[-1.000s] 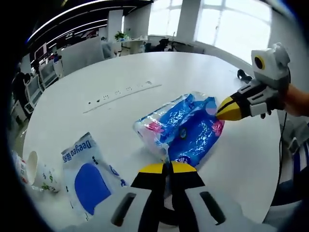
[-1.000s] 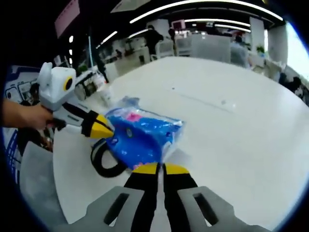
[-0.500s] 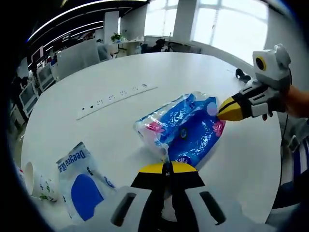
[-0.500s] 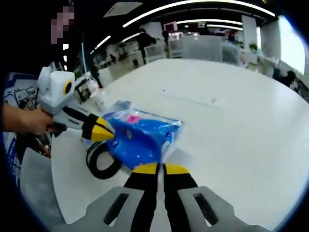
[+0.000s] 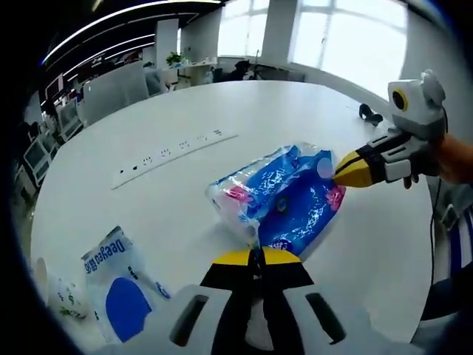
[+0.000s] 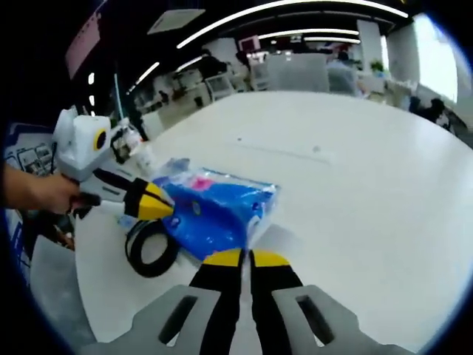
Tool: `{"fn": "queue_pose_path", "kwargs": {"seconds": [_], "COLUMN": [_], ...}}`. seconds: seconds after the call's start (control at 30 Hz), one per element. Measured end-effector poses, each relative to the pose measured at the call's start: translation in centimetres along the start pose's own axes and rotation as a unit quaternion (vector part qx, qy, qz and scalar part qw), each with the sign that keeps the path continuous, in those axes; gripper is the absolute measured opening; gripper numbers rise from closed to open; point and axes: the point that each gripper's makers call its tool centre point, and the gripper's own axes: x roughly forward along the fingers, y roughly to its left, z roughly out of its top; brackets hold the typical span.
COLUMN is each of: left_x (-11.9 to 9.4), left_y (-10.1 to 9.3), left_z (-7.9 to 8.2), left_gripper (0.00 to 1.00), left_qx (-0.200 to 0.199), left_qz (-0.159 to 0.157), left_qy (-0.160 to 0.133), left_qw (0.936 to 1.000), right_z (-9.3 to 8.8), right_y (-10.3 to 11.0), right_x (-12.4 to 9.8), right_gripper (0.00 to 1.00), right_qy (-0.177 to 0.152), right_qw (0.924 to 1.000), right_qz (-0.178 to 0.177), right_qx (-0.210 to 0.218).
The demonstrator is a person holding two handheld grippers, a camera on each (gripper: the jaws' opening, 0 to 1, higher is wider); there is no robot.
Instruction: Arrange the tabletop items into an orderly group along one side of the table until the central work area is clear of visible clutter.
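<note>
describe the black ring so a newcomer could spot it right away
On the white table, find the blue pack near the edge. The black ring lies flat against it, below the left gripper. It is the one dark open hoop there.

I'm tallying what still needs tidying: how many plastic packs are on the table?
2. A blue pack lies mid-table between the two grippers' tips. A white-and-blue pack lies near the table edge, beside a paper cup. More may lie outside both views.
</note>
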Motion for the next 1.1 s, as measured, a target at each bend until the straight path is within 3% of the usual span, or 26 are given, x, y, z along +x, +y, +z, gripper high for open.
{"fn": "queue_pose_path", "kwargs": {"seconds": [1.1], "left_x": [3.7], "left_y": [0.4], "left_z": [-0.2], "left_gripper": [0.02], "left_qx": [0.025], "left_qz": [-0.007], "left_qy": [0.021], "left_qw": [0.9994], "right_z": [-1.6], "right_y": [-2.6], "right_x": [1.7], "right_gripper": [0.01], "right_qy": [-0.002], "right_qw": [0.9996], "right_qz": [-0.021], "right_qx": [0.016]}}
